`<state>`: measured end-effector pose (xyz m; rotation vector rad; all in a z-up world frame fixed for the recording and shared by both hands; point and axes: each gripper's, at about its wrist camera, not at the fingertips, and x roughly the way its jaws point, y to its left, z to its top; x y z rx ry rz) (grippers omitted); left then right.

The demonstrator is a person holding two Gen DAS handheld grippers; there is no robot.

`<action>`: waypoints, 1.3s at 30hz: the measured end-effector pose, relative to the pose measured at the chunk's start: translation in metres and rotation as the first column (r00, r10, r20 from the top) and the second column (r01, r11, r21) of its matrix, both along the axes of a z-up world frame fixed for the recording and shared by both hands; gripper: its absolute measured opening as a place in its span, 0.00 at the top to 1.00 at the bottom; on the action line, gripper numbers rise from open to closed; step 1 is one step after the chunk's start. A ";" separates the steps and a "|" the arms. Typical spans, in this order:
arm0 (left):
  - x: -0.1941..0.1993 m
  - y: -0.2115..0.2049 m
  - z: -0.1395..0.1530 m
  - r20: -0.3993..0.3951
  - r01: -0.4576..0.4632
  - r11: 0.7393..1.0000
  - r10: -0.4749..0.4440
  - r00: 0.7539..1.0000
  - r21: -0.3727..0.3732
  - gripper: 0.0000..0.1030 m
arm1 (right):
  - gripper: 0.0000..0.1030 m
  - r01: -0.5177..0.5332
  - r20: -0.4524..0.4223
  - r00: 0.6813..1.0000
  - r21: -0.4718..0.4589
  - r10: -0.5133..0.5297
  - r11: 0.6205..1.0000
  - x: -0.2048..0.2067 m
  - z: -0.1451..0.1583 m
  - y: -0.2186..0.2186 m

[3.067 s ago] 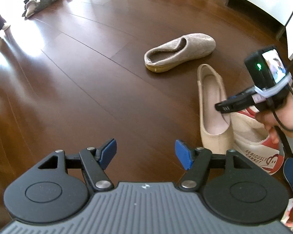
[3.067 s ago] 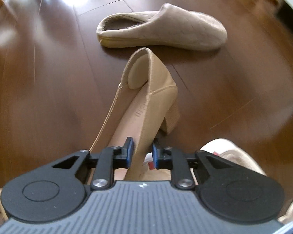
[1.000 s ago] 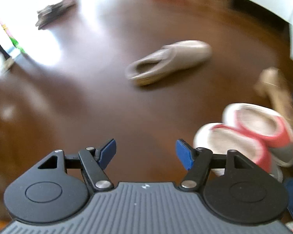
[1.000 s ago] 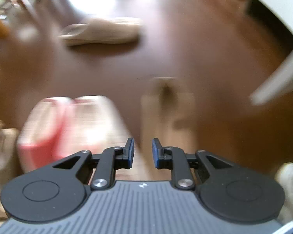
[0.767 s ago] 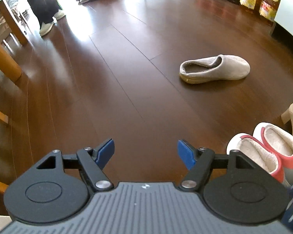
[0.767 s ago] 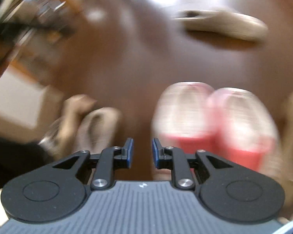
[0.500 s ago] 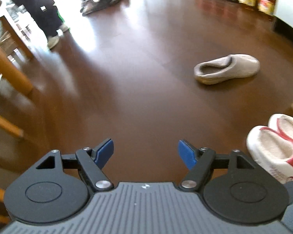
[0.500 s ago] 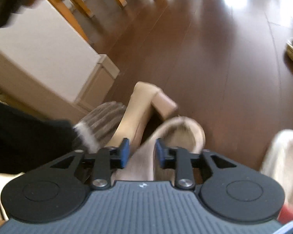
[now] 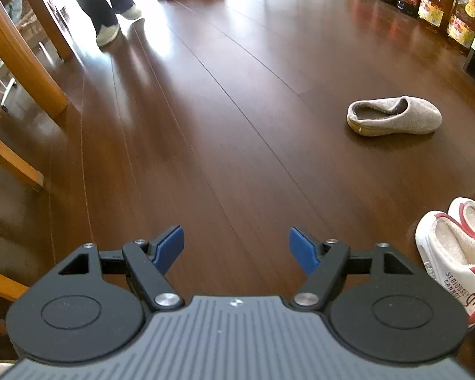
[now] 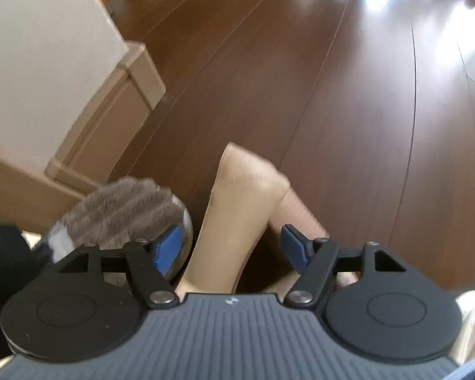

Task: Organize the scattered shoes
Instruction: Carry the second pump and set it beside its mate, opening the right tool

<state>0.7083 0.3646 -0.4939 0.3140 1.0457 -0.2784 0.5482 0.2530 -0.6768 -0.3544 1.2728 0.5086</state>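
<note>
The left gripper (image 9: 236, 243) hovers wide open and empty over the floor (image 9: 205, 110), likely facing the stray grey slipper (image 9: 394, 116) lying alone far right, while the right gripper (image 10: 228, 246), jaws spread, points down over the beige heeled shoe (image 10: 237, 218), apparently set beside its group.

Beige heeled shoe (image 10: 237, 218) blurred, front hidden.
</note>
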 end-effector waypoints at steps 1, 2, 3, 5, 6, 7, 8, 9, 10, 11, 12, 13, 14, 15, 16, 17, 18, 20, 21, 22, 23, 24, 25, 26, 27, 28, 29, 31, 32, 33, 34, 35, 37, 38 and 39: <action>0.000 -0.002 0.000 0.001 0.008 1.000 -0.008 1.000 -0.003 0.28 | 0.44 0.022 0.005 1.000 0.010 -0.022 1.000 -0.003 0.002 -0.006; 0.000 -0.004 0.001 0.002 0.017 1.000 -0.017 1.000 -0.006 0.28 | 0.51 0.048 0.009 0.999 0.025 -0.048 0.999 -0.005 0.005 -0.013; 0.000 -0.006 0.001 0.002 0.027 1.000 -0.027 1.000 -0.010 0.28 | 0.59 0.077 0.011 0.997 0.040 -0.077 0.996 -0.007 0.010 -0.021; -0.001 -0.010 0.001 0.000 0.047 0.999 -0.047 0.999 -0.015 0.28 | 0.70 0.192 -0.016 0.981 0.082 -0.192 0.978 -0.008 0.015 -0.044; -0.002 -0.012 0.000 -0.002 0.055 0.998 -0.055 0.998 -0.016 0.28 | 0.71 0.254 -0.033 0.967 0.102 -0.252 0.962 -0.008 0.018 -0.056; -0.002 -0.013 -0.001 -0.006 0.060 0.998 -0.060 0.998 -0.018 0.28 | 0.72 0.321 -0.065 0.947 0.124 -0.315 0.939 -0.007 0.017 -0.069; -0.002 -0.014 -0.001 -0.009 0.064 0.998 -0.064 0.998 -0.021 0.28 | 0.72 0.390 -0.103 0.920 0.145 -0.378 0.909 -0.005 0.015 -0.081; -0.002 -0.016 -0.003 -0.014 0.072 0.997 -0.072 0.997 -0.023 0.28 | 0.72 0.426 -0.126 0.904 0.155 -0.409 0.892 -0.004 0.013 -0.088; -0.002 -0.017 -0.003 -0.015 0.077 0.997 -0.078 0.997 -0.021 0.28 | 0.72 0.443 -0.144 0.895 0.162 -0.423 0.882 -0.001 0.010 -0.090; -0.002 -0.018 -0.004 -0.017 0.083 0.996 -0.083 0.996 -0.019 0.28 | 0.74 0.459 -0.162 0.886 0.169 -0.434 0.872 0.001 0.006 -0.092; -0.002 -0.020 -0.004 -0.017 0.089 0.996 -0.090 0.996 -0.014 0.28 | 0.76 0.488 -0.188 0.869 0.175 -0.457 0.855 0.005 0.001 -0.093; -0.002 -0.021 -0.004 -0.016 0.092 0.996 -0.092 0.996 -0.013 0.28 | 0.76 0.509 -0.204 0.856 0.180 -0.474 0.842 0.007 -0.001 -0.094; -0.001 -0.022 -0.004 -0.015 0.094 0.995 -0.095 0.995 -0.013 0.28 | 0.75 0.551 -0.232 0.829 0.191 -0.508 0.812 0.010 -0.005 -0.097; -0.001 -0.024 -0.003 -0.013 0.097 0.995 -0.097 0.995 -0.014 0.28 | 0.75 0.581 -0.245 0.809 0.198 -0.534 0.790 0.013 -0.006 -0.099; 0.000 -0.024 -0.002 -0.010 0.098 0.995 -0.098 0.995 -0.017 0.28 | 0.75 0.608 -0.251 0.790 0.206 -0.559 0.767 0.013 -0.004 -0.105; 0.001 -0.025 -0.001 -0.008 0.099 0.995 -0.099 0.995 -0.020 0.28 | 0.75 0.637 -0.254 0.769 0.220 -0.587 0.739 0.013 -0.001 -0.113; 0.002 -0.027 0.000 -0.009 0.102 0.995 -0.102 0.995 -0.024 0.28 | 0.75 0.664 -0.257 0.746 0.235 -0.614 0.709 0.013 0.002 -0.122; 0.003 -0.030 0.000 -0.011 0.106 0.994 -0.106 0.994 -0.033 0.28 | 0.75 0.708 -0.260 0.706 0.270 -0.659 0.653 0.012 0.007 -0.144; 0.005 -0.035 0.001 -0.014 0.116 0.992 -0.117 0.993 -0.045 0.28 | 0.75 0.721 -0.256 0.691 0.294 -0.676 0.627 0.012 0.010 -0.157; 0.005 -0.040 0.001 -0.013 0.126 0.991 -0.127 0.992 -0.047 0.28 | 0.75 0.729 -0.254 0.682 0.311 -0.686 0.610 0.013 0.010 -0.163; 0.006 -0.044 0.001 -0.012 0.136 0.990 -0.137 0.991 -0.047 0.28 | 0.75 0.739 -0.254 0.668 0.335 -0.700 0.584 0.016 0.010 -0.174; 0.006 -0.049 0.001 -0.011 0.146 0.988 -0.147 0.989 -0.048 0.28 | 0.75 0.750 -0.251 0.652 0.353 -0.715 0.560 0.019 0.011 -0.185; 0.006 -0.057 0.000 -0.012 0.164 0.985 -0.165 0.986 -0.046 0.28 | 0.75 0.764 -0.246 0.631 0.363 -0.736 0.534 0.022 0.012 -0.197; 0.006 -0.062 0.000 -0.013 0.173 0.984 -0.174 0.985 -0.047 0.28 | 0.75 0.775 -0.242 0.612 0.371 -0.753 0.512 0.025 0.013 -0.205; 0.007 -0.067 -0.001 -0.015 0.182 0.982 -0.182 0.983 -0.047 0.28 | 0.75 0.787 -0.237 0.589 0.384 -0.772 0.483 0.027 0.015 -0.215; 0.007 -0.076 -0.001 -0.016 0.193 0.980 -0.194 0.981 -0.053 0.28 | 0.75 0.799 -0.232 0.563 0.400 -0.793 0.450 0.029 0.018 -0.228; 0.008 -0.084 -0.001 -0.017 0.204 0.977 -0.206 0.978 -0.059 0.28 | 0.75 0.804 -0.225 0.545 0.414 -0.808 0.427 0.029 0.022 -0.238; 0.008 -0.100 0.001 -0.012 0.224 0.972 -0.225 0.974 -0.069 0.28 | 0.75 0.809 -0.211 0.515 0.442 -0.831 0.389 0.029 0.032 -0.259; 0.009 -0.111 0.002 -0.007 0.238 0.968 -0.240 0.971 -0.078 0.28 | 0.75 0.806 -0.195 0.497 0.465 -0.845 0.367 0.025 0.043 -0.276; 0.010 -0.122 0.003 -0.001 0.252 0.964 -0.254 0.967 -0.086 0.28 | 0.75 0.801 -0.177 0.478 0.491 -0.861 0.343 0.021 0.057 -0.296; 0.009 -0.133 0.003 0.000 0.266 0.959 -0.267 0.964 -0.094 0.27 | 0.75 0.793 -0.150 0.468 0.506 -0.871 0.339 0.015 0.072 -0.314; 0.007 -0.137 0.004 0.001 0.271 0.958 -0.272 0.962 -0.098 0.27 | 0.75 0.787 -0.116 0.463 0.511 -0.879 0.346 0.008 0.086 -0.332; 0.002 -0.166 0.000 -0.009 0.300 0.945 -0.304 0.953 -0.128 0.27 | 0.75 0.783 -0.065 0.453 0.505 -0.889 0.362 -0.011 0.110 -0.370; -0.003 -0.179 -0.002 -0.014 0.318 0.939 -0.322 0.947 -0.134 0.27 | 0.75 0.785 -0.042 0.449 0.497 -0.893 0.371 -0.021 0.119 -0.387; -0.008 -0.191 -0.004 -0.019 0.335 0.932 -0.341 0.940 -0.140 0.27 | 0.75 0.790 -0.011 0.447 0.474 -0.895 0.388 -0.036 0.131 -0.411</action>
